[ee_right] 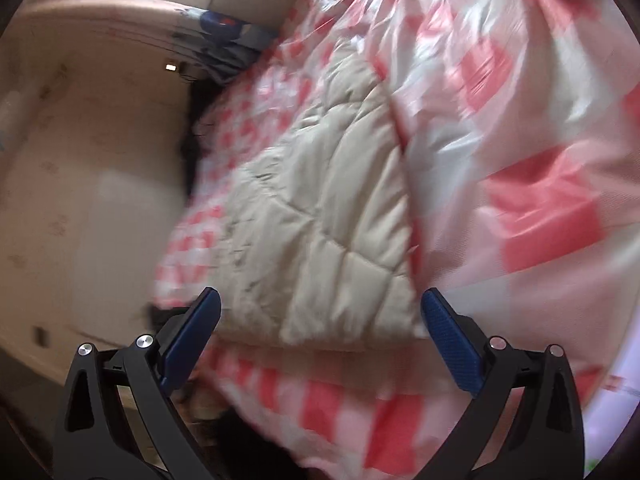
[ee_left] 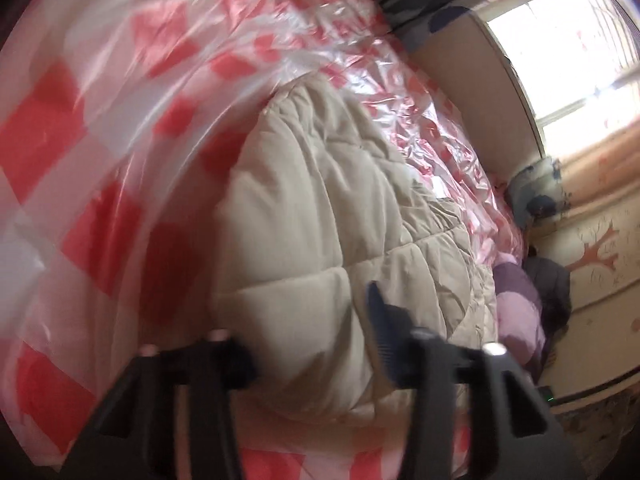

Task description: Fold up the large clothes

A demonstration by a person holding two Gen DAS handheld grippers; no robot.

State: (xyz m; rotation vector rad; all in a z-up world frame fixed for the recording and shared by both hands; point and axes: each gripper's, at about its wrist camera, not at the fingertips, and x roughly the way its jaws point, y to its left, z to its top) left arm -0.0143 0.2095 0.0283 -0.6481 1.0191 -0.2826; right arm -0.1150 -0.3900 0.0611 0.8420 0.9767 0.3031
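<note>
The beige quilted jacket (ee_left: 320, 216) lies flat on a bed covered with a red-and-white checked plastic sheet (ee_left: 52, 140). In the right wrist view the same jacket (ee_right: 316, 220) runs up the middle of the sheet (ee_right: 540, 200), its near hem just beyond the fingertips. The right gripper (ee_right: 320, 316) hangs above that hem with its blue pads spread wide and nothing between them. The left gripper (ee_left: 296, 344) sits low over the jacket's padded edge; only one dark fingertip shows clearly, with beige fabric bulging beside it, and I cannot tell whether the pads pinch it. A purple garment (ee_left: 516, 304) lies at the jacket's far side.
</note>
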